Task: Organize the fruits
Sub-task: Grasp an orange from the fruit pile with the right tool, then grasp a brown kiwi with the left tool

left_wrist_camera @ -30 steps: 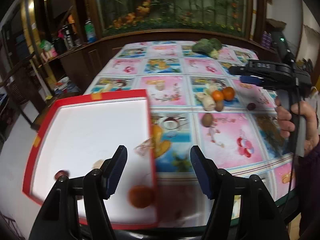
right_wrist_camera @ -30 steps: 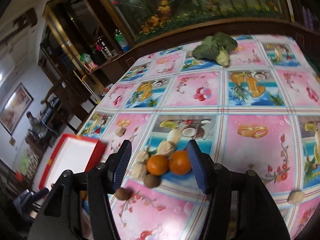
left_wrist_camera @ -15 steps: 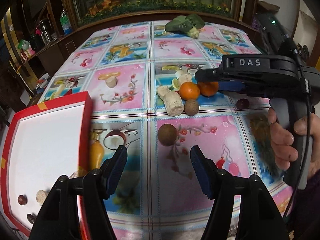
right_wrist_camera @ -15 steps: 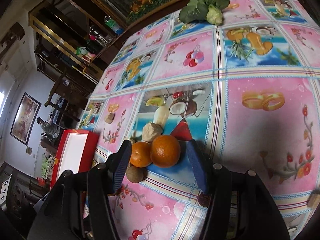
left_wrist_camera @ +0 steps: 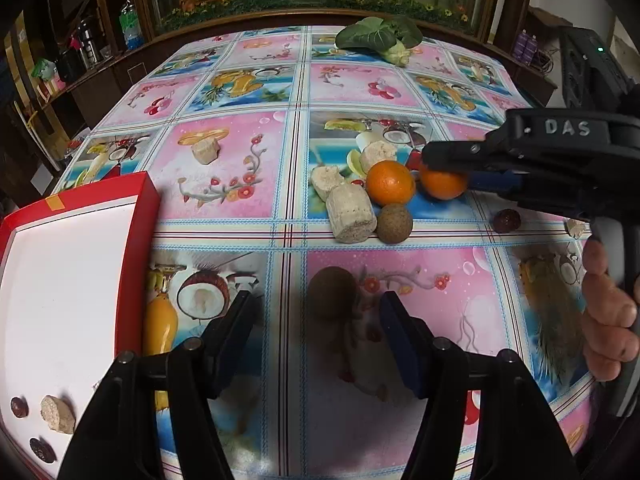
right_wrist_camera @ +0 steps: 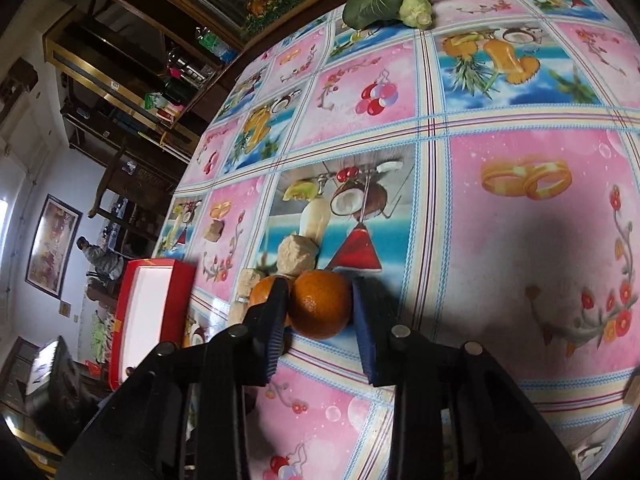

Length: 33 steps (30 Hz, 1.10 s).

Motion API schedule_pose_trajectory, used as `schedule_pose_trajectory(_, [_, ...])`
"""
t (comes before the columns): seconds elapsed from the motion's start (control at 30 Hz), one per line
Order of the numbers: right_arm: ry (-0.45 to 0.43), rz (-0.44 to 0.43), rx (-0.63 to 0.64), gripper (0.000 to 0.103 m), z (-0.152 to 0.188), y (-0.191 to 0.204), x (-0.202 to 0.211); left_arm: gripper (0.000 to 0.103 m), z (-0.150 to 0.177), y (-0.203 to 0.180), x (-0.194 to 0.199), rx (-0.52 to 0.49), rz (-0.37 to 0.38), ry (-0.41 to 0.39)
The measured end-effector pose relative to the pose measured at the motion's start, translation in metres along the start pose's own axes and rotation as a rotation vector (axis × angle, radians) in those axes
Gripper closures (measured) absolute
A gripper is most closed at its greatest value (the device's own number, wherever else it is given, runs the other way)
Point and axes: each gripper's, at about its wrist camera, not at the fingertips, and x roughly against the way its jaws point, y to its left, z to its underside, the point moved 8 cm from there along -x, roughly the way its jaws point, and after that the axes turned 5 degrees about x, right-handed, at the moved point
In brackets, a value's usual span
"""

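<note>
Right tongs (right_wrist_camera: 320,312) have just been closing and I see their blue pads pinching a round orange (right_wrist_camera: 320,304) with no long axis, dimpled end facing my camera, on the glossy fruit-print tablecloth (right_wrist_camera: 500,220). A second orange (right_wrist_camera: 264,290) crowds the left pad, beside rough beige chunks (right_wrist_camera: 298,254). Left tongs (left_wrist_camera: 316,332) hang spread above a brown round fruit (left_wrist_camera: 331,292), beside the red-rimmed tray (left_wrist_camera: 140,216).

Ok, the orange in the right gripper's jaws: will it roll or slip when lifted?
Probably manageable. The orange is round with a smooth peel, so it may twist between the flat pads of the right gripper, whose jaws have just been closing on it. It looks firm. The second orange beside it could roll if nudged.
</note>
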Motion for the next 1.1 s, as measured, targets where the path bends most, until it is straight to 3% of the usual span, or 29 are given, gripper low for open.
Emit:
schedule_pose_trajectory(0.27, [-0.105,-0.069,-0.059,0.069,-0.011,0.0,0.036,0.057,-0.007,0.002,-0.002,0.003,0.006,-0.022])
schedule_pose_trajectory(0.47, [-0.094,-0.075,-0.046,0.069,-0.01,0.007,0.034,0.067,-0.007,0.002,-0.001,-0.003,0.0,-0.044])
schedule_pose_trajectory(0.6, [-0.094,-0.071,-0.046,0.069,-0.009,0.008,0.032,0.079,-0.008,-0.002,-0.001,-0.016,0.006,-0.05])
schedule_pose_trajectory(0.83, [-0.087,-0.067,-0.027,0.069,-0.007,0.011,0.028,0.081,-0.008,-0.002,0.001,-0.011,-0.011,-0.063])
schedule_pose_trajectory(1.1, [-0.1,-0.093,0.031,0.069,-0.005,0.028,0.029,0.081,-0.018,0.003,0.032,-0.01,-0.049,-0.159])
